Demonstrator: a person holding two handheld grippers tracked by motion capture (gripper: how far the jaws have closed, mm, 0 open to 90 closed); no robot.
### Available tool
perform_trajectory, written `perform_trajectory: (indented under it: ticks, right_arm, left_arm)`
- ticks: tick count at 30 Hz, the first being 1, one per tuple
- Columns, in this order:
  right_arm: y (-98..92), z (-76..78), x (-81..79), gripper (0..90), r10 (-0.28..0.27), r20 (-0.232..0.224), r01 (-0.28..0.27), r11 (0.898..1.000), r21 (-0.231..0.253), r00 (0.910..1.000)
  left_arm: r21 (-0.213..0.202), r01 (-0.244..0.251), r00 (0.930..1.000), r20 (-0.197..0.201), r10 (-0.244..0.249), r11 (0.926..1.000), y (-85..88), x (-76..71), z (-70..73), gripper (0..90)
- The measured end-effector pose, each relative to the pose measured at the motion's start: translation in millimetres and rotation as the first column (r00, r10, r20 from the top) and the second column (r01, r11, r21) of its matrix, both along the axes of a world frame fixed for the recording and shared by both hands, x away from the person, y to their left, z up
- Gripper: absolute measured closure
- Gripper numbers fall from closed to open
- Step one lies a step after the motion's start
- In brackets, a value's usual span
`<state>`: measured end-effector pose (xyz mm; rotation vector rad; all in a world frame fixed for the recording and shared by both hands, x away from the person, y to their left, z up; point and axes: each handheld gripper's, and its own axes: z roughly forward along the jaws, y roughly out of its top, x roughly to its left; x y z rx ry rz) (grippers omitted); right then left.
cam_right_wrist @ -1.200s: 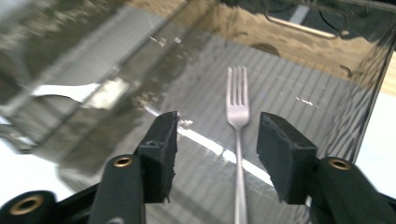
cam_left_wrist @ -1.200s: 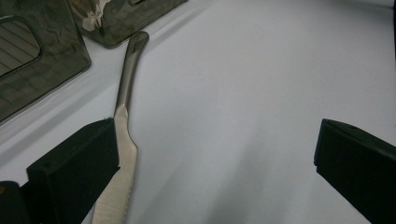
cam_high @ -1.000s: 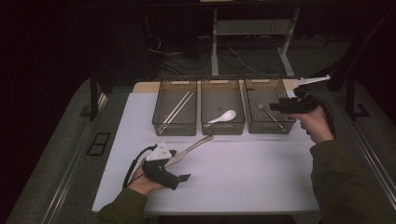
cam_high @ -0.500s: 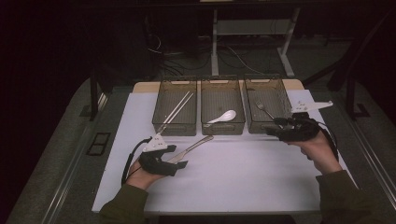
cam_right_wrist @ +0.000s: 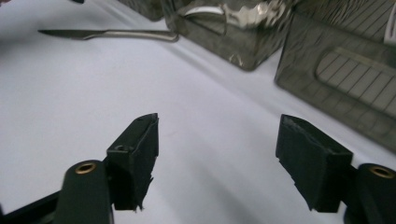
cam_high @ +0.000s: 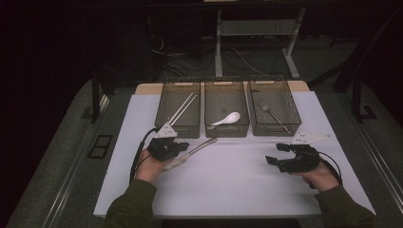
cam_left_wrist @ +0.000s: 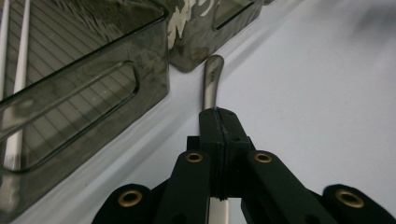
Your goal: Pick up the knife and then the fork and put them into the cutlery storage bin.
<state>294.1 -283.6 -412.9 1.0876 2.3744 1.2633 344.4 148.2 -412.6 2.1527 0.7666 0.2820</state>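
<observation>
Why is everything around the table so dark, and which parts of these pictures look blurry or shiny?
High view: light falls on the white table cover, while the floor around it sinks into near-black. Left gripper view: the grey metal knife is sharp, and the smoky transparent plastic bins are soft towards the edges. Right gripper view: glare flashes on a bin's rim, and the far background is blurred.

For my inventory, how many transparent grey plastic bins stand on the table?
3, in a row at the table's far edge: left bin with chopsticks, middle bin with spoon, right bin with fork.
</observation>
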Motion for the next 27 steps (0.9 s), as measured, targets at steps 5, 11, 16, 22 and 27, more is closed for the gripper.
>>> perform_trajectory:
  ticks: [5, 11, 16, 22, 27]
  right_arm:
    - [-1.0, -11.2, -13.2, 27.4, 0.001, -0.009, -0.001, 1.000, 0.008, 1.0000]
    - [-3.1, -14.9, -23.1, 27.1, 0.005, -0.009, -0.005, 1.000, 0.031, 0.9999]
    - [-2.4, -15.4, -22.6, 27.1, 0.004, -0.003, -0.004, 0.999, 0.032, 1.0000]
    - [-3.4, -15.2, -21.9, 27.1, 0.001, -0.005, 0.000, 0.999, 0.044, 1.0000]
    - [-3.9, -14.9, -21.5, 27.0, -0.001, -0.004, 0.001, 0.999, 0.051, 1.0000]
  left_arm:
    - [0.042, -0.021, 0.9998, -0.003, 0.021, 0.9989, -11.0, 15.9, -7.9, 89.1]
    - [0.073, -0.030, 0.9993, -0.019, 0.032, 0.9969, -24.1, 32.5, -19.3, 89.1]
    - [0.089, -0.016, 0.9992, -0.035, 0.019, 0.9959, -33.5, 38.2, -24.9, 89.1]
    - [0.112, 0.023, 0.9984, -0.054, -0.018, 0.9935, -39.6, 37.3, -29.2, 89.1]
    - [0.084, 0.072, 0.9947, -0.080, -0.065, 0.9938, -39.8, 36.2, -29.0, 89.2]
